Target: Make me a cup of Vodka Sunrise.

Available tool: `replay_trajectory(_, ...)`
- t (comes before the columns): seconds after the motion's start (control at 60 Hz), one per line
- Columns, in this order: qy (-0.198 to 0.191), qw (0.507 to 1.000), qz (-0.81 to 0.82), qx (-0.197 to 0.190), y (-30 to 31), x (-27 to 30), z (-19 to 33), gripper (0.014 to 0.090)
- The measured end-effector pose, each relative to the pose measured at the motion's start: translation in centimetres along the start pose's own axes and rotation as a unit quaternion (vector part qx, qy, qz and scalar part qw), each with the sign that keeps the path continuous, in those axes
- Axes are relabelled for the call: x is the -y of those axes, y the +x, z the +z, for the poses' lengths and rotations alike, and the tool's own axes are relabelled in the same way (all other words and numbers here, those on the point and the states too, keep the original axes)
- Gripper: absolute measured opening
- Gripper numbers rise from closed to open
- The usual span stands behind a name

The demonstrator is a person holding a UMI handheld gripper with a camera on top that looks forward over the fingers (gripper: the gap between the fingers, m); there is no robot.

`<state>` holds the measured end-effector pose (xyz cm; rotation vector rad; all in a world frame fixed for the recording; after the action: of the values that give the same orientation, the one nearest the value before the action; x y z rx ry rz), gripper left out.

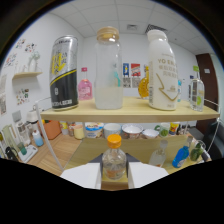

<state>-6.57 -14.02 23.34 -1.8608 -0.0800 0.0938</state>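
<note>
A small clear bottle with an orange cap stands upright between my two white fingers, which press on its sides. My gripper is shut on it, just in front of a wooden shelf. On the shelf beyond stand a black and yellow can, a tall clear bottle with a tan lid and a little pale liquid, and a white bottle. Behind them are a pink bottle and an orange-filled bottle. The held bottle's base is hidden.
A small clear bottle stands at the shelf's right end. A lower level carries several bowls and cups, with a clear bottle, a blue bottle and a green item to the right. More equipment stands on the left.
</note>
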Motion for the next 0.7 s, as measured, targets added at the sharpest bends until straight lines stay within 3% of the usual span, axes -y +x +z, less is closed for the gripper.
replay_trajectory(0.167,0.009,1.0,0.013,0.005,-0.6,-1.4,-3.0,0.0356)
replay_trajectory(0.5,-0.07,0.997,0.03,-0.028,0.4,-14.7,-1.3,0.0353)
replay_trajectory(0.7,-0.109,0.993,0.024,-0.043,0.7,-19.7,0.4,0.0353)
